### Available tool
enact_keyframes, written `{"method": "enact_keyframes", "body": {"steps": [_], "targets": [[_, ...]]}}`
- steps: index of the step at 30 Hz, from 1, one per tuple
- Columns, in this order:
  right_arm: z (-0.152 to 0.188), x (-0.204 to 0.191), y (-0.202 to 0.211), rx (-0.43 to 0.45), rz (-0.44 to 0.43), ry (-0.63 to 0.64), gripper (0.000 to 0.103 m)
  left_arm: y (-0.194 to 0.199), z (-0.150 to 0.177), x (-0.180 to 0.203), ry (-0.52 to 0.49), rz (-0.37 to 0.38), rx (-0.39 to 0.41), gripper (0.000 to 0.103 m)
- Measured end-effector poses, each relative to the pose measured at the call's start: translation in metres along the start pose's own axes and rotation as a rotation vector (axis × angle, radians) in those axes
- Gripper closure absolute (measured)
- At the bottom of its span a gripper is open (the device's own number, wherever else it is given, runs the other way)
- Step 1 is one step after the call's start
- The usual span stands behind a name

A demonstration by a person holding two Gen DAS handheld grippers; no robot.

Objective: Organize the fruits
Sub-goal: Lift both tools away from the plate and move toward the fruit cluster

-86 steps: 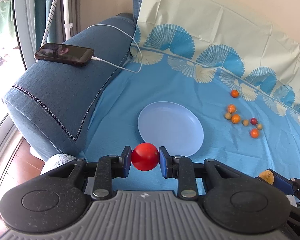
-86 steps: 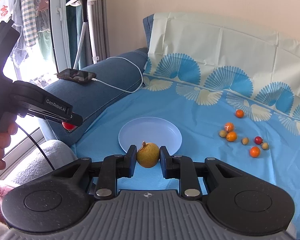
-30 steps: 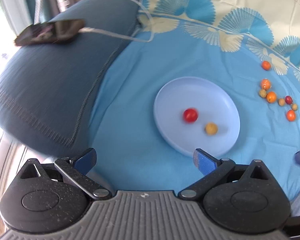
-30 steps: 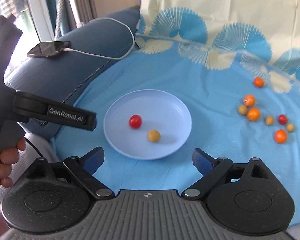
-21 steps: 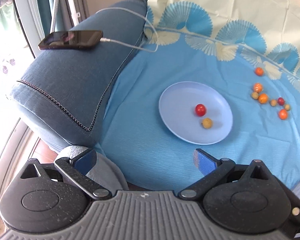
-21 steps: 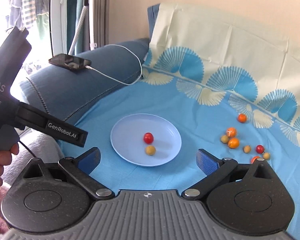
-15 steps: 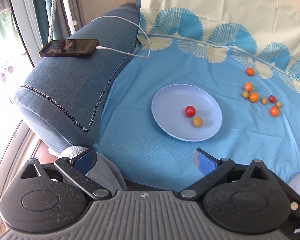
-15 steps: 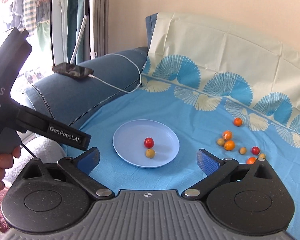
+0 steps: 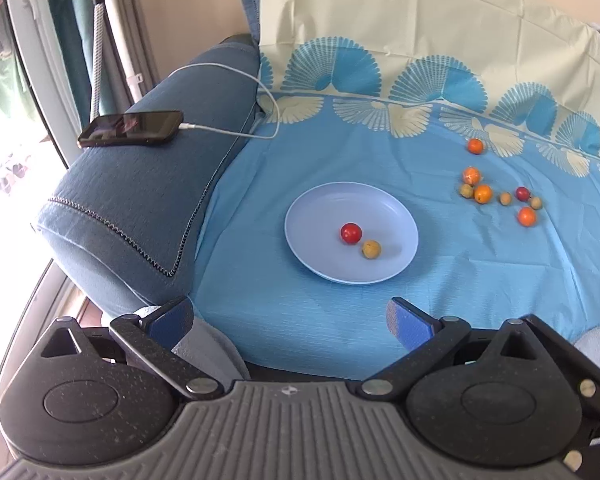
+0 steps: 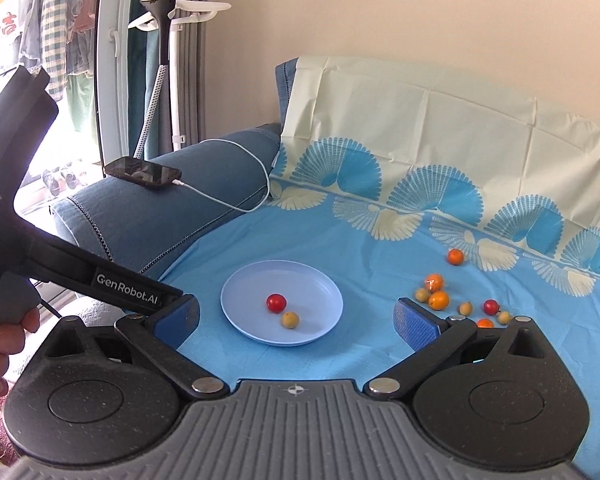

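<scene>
A pale lavender-blue plate (image 9: 396,216) carries a red fruit (image 9: 351,233) and a yellow-brown fruit (image 9: 371,249). The sheet (image 9: 340,152) is sky blue, bordered with cream and blue fan motifs. The sofa arm (image 9: 140,200) is denim blue under a black phone (image 9: 132,128) and white cable (image 9: 236,132).

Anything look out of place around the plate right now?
Only the phone: it lies charging on the sofa arm near its outer edge, away from the fruit. The plate sits flat; nothing is spilled.
</scene>
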State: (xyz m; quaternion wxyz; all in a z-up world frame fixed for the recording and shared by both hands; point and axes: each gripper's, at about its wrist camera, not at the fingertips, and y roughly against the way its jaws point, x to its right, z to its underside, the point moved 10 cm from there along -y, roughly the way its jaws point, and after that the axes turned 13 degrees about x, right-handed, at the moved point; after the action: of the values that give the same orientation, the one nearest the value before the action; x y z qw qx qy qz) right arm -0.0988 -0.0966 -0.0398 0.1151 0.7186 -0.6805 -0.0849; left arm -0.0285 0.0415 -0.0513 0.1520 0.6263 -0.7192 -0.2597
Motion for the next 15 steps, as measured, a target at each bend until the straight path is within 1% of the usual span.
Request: {"method": "enact_keyframes", "body": {"steps": [15], "targets": [[0.0004, 0.0038, 0.0017, -0.001, 0.02, -0.025, 0.001, -0.0004, 0.0003, 0.0058, -0.028, 0.012, 0.0, 0.0]]}}
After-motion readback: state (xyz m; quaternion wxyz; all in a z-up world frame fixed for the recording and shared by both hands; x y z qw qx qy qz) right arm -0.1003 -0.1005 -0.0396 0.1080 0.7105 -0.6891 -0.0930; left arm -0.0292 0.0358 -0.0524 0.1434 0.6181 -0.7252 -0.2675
